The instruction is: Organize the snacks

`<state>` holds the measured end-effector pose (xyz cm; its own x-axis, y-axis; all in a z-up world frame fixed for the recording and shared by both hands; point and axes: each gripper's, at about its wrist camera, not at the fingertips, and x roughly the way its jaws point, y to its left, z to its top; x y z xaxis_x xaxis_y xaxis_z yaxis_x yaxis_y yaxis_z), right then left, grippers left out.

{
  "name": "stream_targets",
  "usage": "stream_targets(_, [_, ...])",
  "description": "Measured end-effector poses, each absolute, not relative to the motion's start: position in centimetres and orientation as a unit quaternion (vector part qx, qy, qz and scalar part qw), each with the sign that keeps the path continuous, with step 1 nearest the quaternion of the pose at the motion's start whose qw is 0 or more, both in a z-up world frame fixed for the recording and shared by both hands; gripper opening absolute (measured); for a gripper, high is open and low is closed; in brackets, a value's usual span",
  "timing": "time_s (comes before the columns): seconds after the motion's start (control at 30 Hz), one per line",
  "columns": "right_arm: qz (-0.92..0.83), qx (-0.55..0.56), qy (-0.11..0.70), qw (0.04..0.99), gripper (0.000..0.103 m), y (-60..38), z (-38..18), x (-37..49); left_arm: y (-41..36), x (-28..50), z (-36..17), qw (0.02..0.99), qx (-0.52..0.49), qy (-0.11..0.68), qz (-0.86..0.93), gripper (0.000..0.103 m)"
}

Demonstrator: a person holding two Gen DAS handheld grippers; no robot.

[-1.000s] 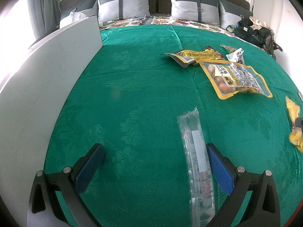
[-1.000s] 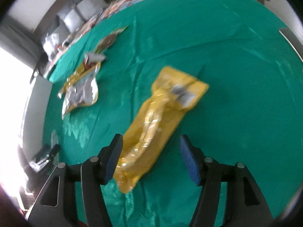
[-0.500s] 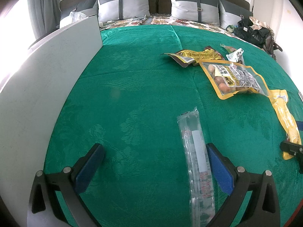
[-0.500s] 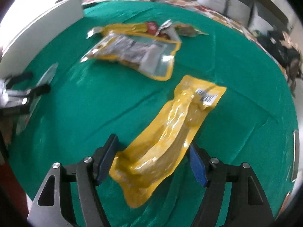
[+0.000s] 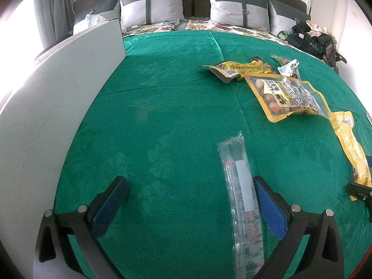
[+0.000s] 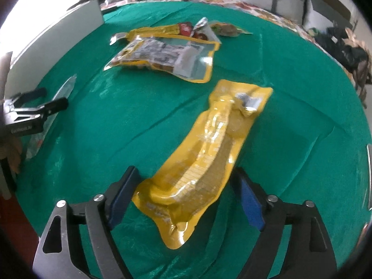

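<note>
While the right gripper [image 6: 183, 197] jaws are opening | yellow corn pouch [image 6: 204, 160] is straddled unclamped, long axis toward upper right | left gripper [image 5: 190, 207] is spread wide, clear stick packet [image 5: 241, 197] by its right finger.

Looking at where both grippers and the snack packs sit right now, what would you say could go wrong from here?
1. The right gripper is opening around the yellow pack; its near end lies between the fingers, so pulling away could drag it.
2. The long clear pack lies against the left gripper's right-hand finger; closing may push it aside rather than grip it.
3. The yellow pack's far end lies close to the egg pack, so any shove could disturb the pile.
</note>
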<state>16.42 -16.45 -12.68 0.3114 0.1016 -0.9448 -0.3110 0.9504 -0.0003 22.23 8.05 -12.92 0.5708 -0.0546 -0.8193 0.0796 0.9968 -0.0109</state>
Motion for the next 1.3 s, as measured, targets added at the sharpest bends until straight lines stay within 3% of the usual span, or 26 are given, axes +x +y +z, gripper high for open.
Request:
stream_targets(0.4, [0.141, -0.111, 0.585, 0.791, 0.089, -17.6, -12.4, 16.5, 8.1, 22.2, -13.0, 0.886, 0.014, 0.461, -0.038, 0.103])
stream_targets(0.6, [0.098, -0.188, 0.568, 0.795, 0.089, -19.0, -11.3, 16.1, 8.1, 22.2, -13.0, 0.886, 0.014, 0.461, -0.038, 0.103])
stream_targets(0.87, [0.112, -0.071, 0.567, 0.813, 0.089, -20.9, -9.4, 15.2, 8.1, 22.3, -13.0, 0.886, 0.014, 0.461, -0.038, 0.103])
stream_targets(1.3, [0.078, -0.100, 0.571, 0.811, 0.089, -19.0, -12.3, 17.4, 8.1, 22.3, -13.0, 0.886, 0.014, 0.461, -0.037, 0.103])
